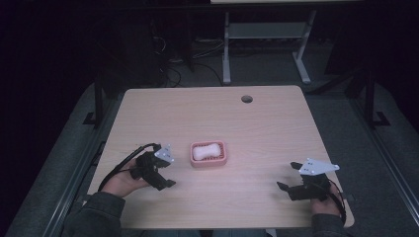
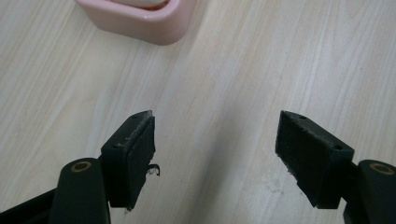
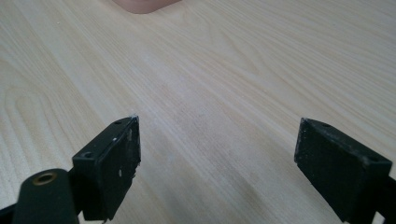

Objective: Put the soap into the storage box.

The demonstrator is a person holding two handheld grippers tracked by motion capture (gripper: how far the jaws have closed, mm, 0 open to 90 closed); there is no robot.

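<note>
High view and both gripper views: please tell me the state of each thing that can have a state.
Pink soap dish: upright on the table, holding a soap bar.
White soap bar: lying inside the dish.
Left gripper: open, nothing between the jaws.
Right gripper: open, nothing between the jaws.

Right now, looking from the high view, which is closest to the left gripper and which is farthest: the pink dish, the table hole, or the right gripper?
From the left gripper:
1. Pink dish, just beside it, mid-table.
2. Right gripper, across the near edge.
3. Table hole, at the far edge.
</note>
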